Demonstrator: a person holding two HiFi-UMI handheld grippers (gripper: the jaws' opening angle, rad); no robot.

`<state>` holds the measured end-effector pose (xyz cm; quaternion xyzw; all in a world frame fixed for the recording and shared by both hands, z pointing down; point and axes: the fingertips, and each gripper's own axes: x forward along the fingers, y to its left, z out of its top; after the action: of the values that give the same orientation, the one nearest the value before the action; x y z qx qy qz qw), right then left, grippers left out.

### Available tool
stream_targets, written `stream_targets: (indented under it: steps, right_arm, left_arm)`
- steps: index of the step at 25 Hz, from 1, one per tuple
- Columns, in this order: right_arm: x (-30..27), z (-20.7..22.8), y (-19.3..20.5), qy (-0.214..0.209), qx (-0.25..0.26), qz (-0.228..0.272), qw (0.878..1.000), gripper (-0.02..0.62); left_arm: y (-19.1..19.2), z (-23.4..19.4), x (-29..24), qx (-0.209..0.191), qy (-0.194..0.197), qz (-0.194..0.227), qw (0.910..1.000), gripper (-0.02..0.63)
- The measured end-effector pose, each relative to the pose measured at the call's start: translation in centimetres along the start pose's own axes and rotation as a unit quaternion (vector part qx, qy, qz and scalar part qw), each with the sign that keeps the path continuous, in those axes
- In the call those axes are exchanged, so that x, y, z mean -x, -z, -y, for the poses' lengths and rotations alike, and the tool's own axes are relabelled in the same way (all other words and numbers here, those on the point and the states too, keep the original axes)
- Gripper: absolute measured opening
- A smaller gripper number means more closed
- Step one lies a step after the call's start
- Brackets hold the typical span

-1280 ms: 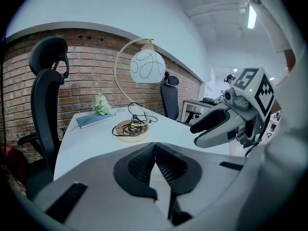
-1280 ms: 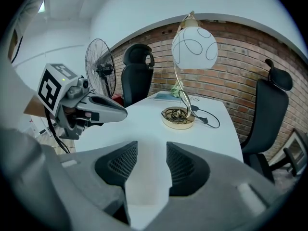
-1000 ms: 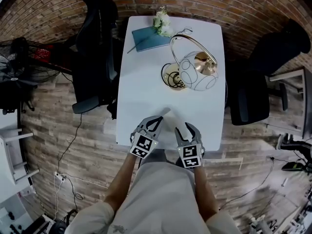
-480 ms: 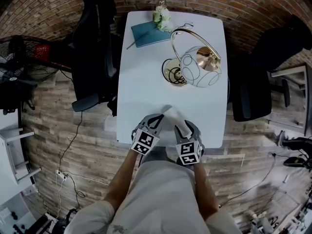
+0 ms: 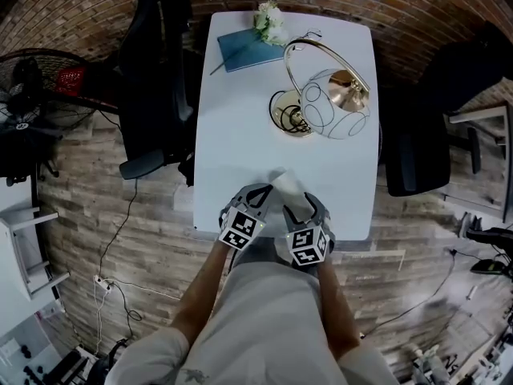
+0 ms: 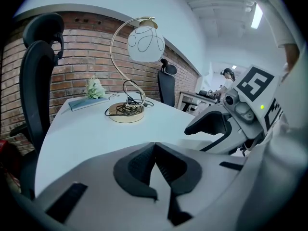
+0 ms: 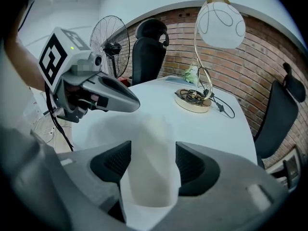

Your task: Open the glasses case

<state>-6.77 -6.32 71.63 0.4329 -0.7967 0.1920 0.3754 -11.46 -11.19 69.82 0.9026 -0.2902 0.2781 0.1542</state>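
A white glasses case (image 7: pixel 153 162) lies on the white table (image 5: pixel 240 127) near its front edge, also visible from above (image 5: pixel 285 186). My right gripper (image 7: pixel 153 166) straddles the case; its jaws are opening, and the pads (image 7: pixel 113 162) stand beside the case's sides without pressing. My left gripper (image 6: pixel 155 165) is shut, pads meeting, with nothing seen between them. It sits just left of the case (image 5: pixel 258 195), beside the right gripper (image 5: pixel 298 207). The near end of the case is hidden behind the right gripper's body.
A gold lamp with a white globe shade (image 5: pixel 337 103) stands at mid-table, its cord coiled on the base. A teal book (image 5: pixel 244 52) and white flowers (image 5: pixel 271 24) lie at the far end. Black chairs (image 5: pixel 152 70) (image 5: pixel 425 127) flank the table; a fan (image 5: pixel 32 95) stands left.
Both grippers have sunk slightly toward the table's front edge, staying side by side around the case. The case has stayed in place between them.
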Motion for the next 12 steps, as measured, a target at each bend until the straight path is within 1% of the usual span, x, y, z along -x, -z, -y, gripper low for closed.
stream_targets:
  steps: [4, 12]
  right_arm:
    - [-0.8, -0.3, 0.6, -0.001, 0.012, -0.012, 1.000, 0.285]
    - [-1.2, -0.6, 1.0, -0.006, 0.025, -0.023, 0.999, 0.285]
  left_arm:
    - [0.4, 0.1, -0.2, 0.005, 0.003, -0.005, 1.0000, 0.005]
    - [1.2, 0.1, -0.6, 0.001, 0.001, -0.015, 0.9999, 0.005]
